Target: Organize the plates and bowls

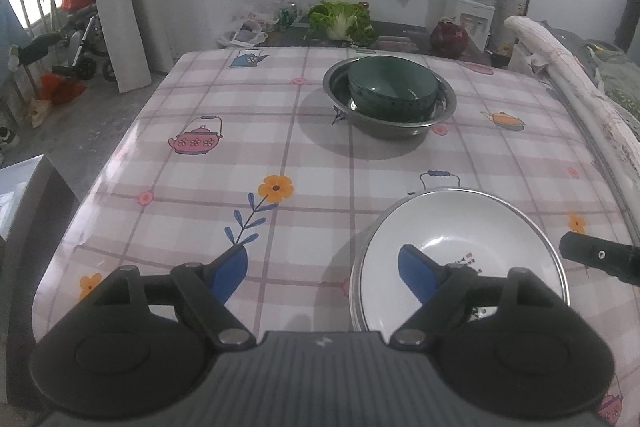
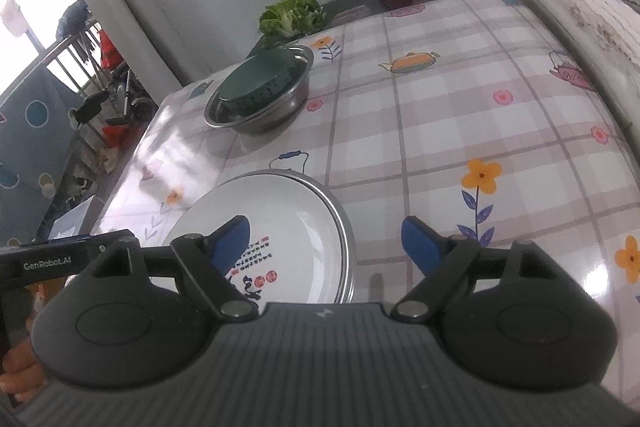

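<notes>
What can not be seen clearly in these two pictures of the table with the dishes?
- White plate: near rim hidden behind the left tool in the left wrist view; how many dishes lie under it is unclear.
- Its printed writing: partly covered by the right tool in the right wrist view, too small to read.
- Steel basin: bottom hidden by the green bowls; their number is uncertain.

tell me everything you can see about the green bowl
The green bowl is dark green, glossy like glazed ceramic, with a speckled band on its outer wall. It sits upright and looks empty, nested inside a steel basin at the table's far side. It may be two stacked bowls. Only the basin touches it; neither gripper is near.
</notes>
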`<action>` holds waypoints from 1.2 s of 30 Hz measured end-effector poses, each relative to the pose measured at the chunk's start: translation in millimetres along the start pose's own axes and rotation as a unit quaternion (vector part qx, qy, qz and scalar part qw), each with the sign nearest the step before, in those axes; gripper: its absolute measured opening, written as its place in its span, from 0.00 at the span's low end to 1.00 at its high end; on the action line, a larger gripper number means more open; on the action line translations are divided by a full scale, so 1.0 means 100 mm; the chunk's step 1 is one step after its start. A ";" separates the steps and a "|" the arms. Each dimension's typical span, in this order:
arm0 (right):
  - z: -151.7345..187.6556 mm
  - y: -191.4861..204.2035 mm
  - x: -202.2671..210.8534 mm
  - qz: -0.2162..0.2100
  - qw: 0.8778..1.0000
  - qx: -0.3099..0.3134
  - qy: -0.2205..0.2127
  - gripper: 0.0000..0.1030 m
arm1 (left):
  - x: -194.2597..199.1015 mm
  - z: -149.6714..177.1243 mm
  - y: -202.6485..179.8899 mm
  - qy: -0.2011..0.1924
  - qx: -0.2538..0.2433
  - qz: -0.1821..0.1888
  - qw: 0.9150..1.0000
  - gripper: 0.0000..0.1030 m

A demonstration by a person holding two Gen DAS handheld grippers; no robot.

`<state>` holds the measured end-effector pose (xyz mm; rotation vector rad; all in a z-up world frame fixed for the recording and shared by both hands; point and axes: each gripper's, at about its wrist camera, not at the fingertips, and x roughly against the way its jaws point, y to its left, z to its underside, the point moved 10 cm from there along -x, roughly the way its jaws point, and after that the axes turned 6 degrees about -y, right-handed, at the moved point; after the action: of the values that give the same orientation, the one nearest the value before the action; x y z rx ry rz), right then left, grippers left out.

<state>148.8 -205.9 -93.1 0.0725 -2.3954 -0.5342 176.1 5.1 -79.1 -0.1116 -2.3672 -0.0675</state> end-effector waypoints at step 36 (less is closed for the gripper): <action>-1.54 0.11 -1.60 -0.038 0.999 0.019 0.019 0.45 | -1.43 -1.28 0.25 -0.044 0.048 0.041 0.997 0.41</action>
<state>369.6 -220.9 -79.8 0.1886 -2.3723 -0.5187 369.3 10.5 -87.2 -0.1670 -2.4467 0.0922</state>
